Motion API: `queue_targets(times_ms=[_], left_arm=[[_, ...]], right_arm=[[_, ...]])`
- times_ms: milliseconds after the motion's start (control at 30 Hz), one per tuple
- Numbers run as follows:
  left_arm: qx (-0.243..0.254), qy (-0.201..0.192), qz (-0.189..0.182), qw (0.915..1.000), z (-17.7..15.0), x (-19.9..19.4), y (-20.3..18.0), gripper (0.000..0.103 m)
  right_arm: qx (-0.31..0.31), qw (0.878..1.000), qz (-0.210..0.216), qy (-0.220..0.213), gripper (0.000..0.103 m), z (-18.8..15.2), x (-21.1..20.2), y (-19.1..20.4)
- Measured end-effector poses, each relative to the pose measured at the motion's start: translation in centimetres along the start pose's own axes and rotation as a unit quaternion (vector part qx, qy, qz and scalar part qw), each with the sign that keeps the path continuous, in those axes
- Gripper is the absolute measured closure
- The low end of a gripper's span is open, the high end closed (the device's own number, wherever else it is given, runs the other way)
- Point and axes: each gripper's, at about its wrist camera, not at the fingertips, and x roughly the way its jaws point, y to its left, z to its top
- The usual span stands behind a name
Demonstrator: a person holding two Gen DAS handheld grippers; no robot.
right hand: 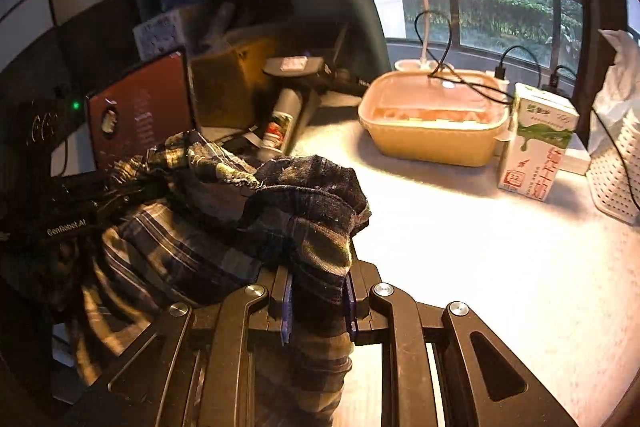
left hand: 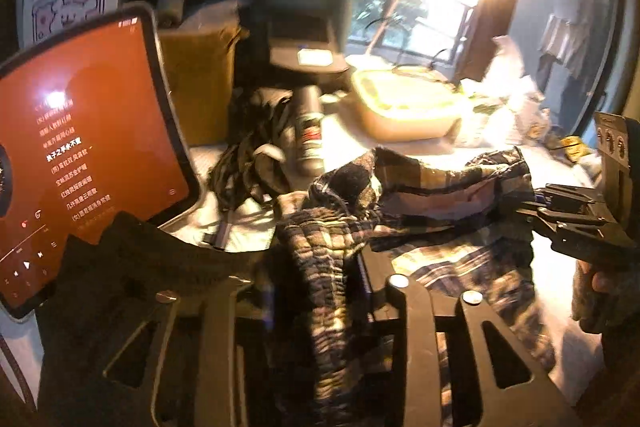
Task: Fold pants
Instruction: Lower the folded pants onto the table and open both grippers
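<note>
the plaid pants hang in a bunched span between the two grippers, lifted off the pale tabletop rather than lying flat on it. the right gripper has its fingers closed on a gathered fold of the fabric, which is pinched between the blue pads and spills out above and below them. the left gripper also grips the cloth: in the left wrist view a ruched, elastic-looking band, probably the waistband, runs down between its fingers. each gripper shows in the other's camera, so the two face each other across the garment.

holding two points of one edge this way looks meant to let the rest of the pants drape under their own weight, so an edge can be pulled straight before it is laid down. the fabric is not taut yet; it sags and crumples between the grips.

the long axis of the held span runs roughly from one gripper to the other, across the person's front. which way the legs point cannot be told, since the lower cloth drops out of sight below both cameras.

the clutter sits behind: a lit tablet, a spray can, a lidded food container and a milk carton, all apart from the pants, leaving bare tabletop near the right gripper for laying them down.
</note>
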Motion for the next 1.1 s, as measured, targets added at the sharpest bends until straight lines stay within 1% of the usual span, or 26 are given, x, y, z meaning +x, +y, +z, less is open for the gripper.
queue_targets(times_ms=[100,133,167,233,267,333,367,433,533,667,800,900,1033,1100], left_arm=[[-0.009,0.014,0.008,0.9998,0.1,0.8,0.7,0.060],[-0.011,0.016,0.010,0.9998,0.1,1.0,1.0,0.055],[-0.013,0.018,0.012,0.9997,0.2,1.2,1.2,0.052],[-0.017,0.021,0.020,0.9994,0.4,1.6,1.7,0.041],[-0.020,0.021,0.023,0.9993,0.5,1.7,1.8,0.040],[-0.025,0.023,0.027,0.9991,0.7,1.8,2.2,0.040],[-0.025,0.022,0.031,0.9990,0.9,1.8,2.2,0.040],[-0.024,0.019,0.038,0.9988,1.2,1.6,2.2,0.040],[-0.026,0.009,0.044,0.9986,1.5,0.7,1.9,0.040],[-0.025,-0.009,0.052,0.9983,1.7,-1.1,1.4,0.040],[-0.022,-0.019,0.066,0.9974,1.5,-2.5,0.7,0.040],[-0.024,-0.034,0.074,0.9964,1.2,-3.9,0.4,0.040],[-0.035,-0.045,0.085,0.9948,0.8,-5.5,0.2,0.040],[-0.034,-0.046,0.081,0.9951,0.5,-6.1,-0.3,0.039]], right_arm=[[-0.002,1.000,0.002,0.027,0.083,0.2,2.4,-0.5],[-0.001,0.999,0.003,0.033,0.083,0.2,3.1,-0.7],[-0.002,0.999,0.005,0.038,0.083,0.3,3.5,-0.9],[-0.001,0.999,0.009,0.046,0.083,0.3,4.5,-1.2],[0.001,0.999,0.013,0.049,0.083,0.3,4.8,-1.4],[0.003,0.998,0.018,0.064,0.069,0.6,6.0,-2.2],[0.003,0.998,0.013,0.065,0.065,0.7,6.3,-2.4],[0.006,0.998,0.009,0.065,0.054,0.7,6.2,-2.6],[0.012,0.998,0.001,0.062,0.043,1.1,6.2,-3.0],[0.015,0.998,-0.010,0.059,0.041,1.0,5.2,-3.0],[0.013,0.998,-0.026,0.057,0.036,0.5,3.7,-2.8],[0.009,0.998,-0.029,0.052,0.035,-0.1,1.7,-2.4],[0.003,0.998,-0.036,0.048,0.034,-1.0,-0.1,-1.8],[0.002,0.998,-0.039,0.046,0.034,-1.5,-0.9,-1.5]])
